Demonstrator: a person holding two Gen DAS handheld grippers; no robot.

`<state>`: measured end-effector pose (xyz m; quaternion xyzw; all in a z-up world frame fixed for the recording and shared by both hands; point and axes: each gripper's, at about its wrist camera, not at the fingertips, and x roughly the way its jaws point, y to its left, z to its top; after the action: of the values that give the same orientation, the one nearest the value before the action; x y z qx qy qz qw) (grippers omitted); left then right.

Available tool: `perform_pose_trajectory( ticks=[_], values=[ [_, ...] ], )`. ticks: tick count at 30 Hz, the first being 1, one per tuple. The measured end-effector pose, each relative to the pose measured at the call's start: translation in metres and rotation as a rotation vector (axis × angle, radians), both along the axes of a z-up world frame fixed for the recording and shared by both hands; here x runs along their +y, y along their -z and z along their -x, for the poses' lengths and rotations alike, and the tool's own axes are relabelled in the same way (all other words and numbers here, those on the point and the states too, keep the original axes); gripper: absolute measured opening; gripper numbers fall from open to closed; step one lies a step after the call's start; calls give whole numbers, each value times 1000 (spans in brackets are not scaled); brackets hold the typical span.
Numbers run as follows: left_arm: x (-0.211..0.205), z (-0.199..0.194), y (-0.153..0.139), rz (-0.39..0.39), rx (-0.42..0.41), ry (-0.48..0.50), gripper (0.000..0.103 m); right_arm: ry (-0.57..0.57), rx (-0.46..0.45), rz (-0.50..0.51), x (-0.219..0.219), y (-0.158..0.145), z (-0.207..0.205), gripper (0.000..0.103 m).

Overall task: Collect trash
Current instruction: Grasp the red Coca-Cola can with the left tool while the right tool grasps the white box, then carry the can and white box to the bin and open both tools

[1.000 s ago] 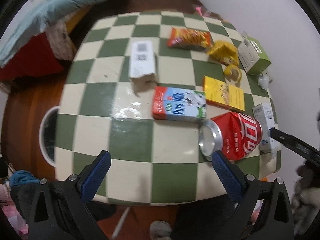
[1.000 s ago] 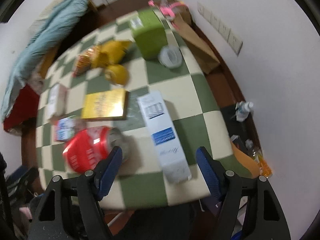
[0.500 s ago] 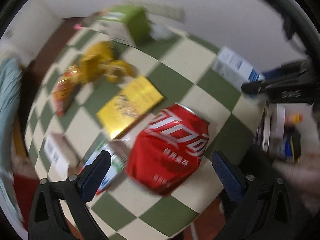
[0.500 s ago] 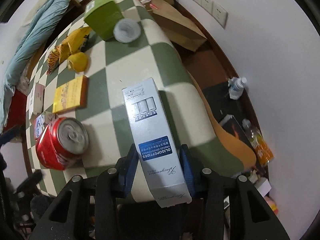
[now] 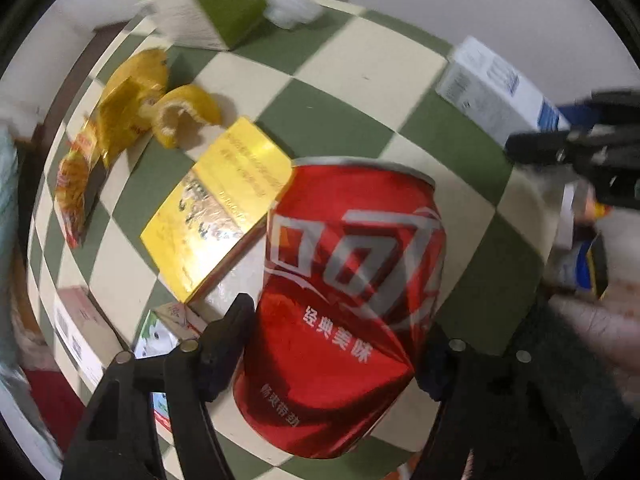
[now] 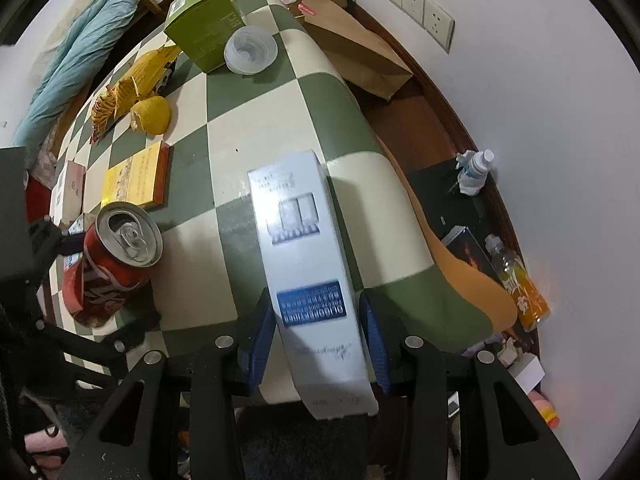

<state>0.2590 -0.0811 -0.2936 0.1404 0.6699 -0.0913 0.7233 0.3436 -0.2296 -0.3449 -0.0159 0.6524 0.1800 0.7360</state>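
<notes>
Between the fingers of the left claw [image 5: 332,364] lies the dented red aluminium drink can [image 5: 344,304], on its side on the green-and-cream checked counter [image 5: 360,64]. The jaws are closing around it — one dark finger sits at the can's left flank, the other at its right, though blur keeps me from telling whether the pads press yet. The can's long axis runs straight away from this claw, its silver rim at the far end, so the fingers straddle the body across its width near the bottom — the grip this pickup seems to need. Just beyond the left finger lies a flat glossy yellow box [image 5: 220,208], touching or almost touching the can.

The right claw [image 6: 316,340] is clamped on the long pale grey-blue cardboard carton [image 6: 304,256], blue pads pressed to both long sides near its close end. The carton's length points directly ahead of this claw, its far end over the counter. From here the can sits off to the left, plainly nearer the left claw [image 6: 80,280], so each hand appears to have its own piece of trash.
</notes>
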Motion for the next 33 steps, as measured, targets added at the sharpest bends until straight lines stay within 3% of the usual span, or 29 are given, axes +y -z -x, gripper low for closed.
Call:
perform_pose_trajectory(
  ticks=[4, 6, 8, 15, 20, 26, 33],
  values=[
    [15, 9, -13, 31, -40, -131, 64, -17, -28, 32, 10, -1, -3, 44],
    [20, 21, -22, 75, -68, -181, 43, -26, -43, 39, 13, -2, -2, 40],
    [24, 31, -31, 85, -102, -224, 35, -34, -52, 37, 14, -3, 0, 40],
    [43, 73, -61, 125, -222, -335, 34, -40, -60, -1, 17, -7, 13, 39],
    [51, 93, -101, 123, -345, -424, 33, -48, -92, -39, 24, -26, 25, 39],
    [63, 94, -137, 98, -467, -515, 33, -74, -148, -106, 46, -67, 43, 39],
    [130, 144, -177, 58, -584, -667, 33, -161, -218, -209, 106, -125, 75, 39]
  ],
)
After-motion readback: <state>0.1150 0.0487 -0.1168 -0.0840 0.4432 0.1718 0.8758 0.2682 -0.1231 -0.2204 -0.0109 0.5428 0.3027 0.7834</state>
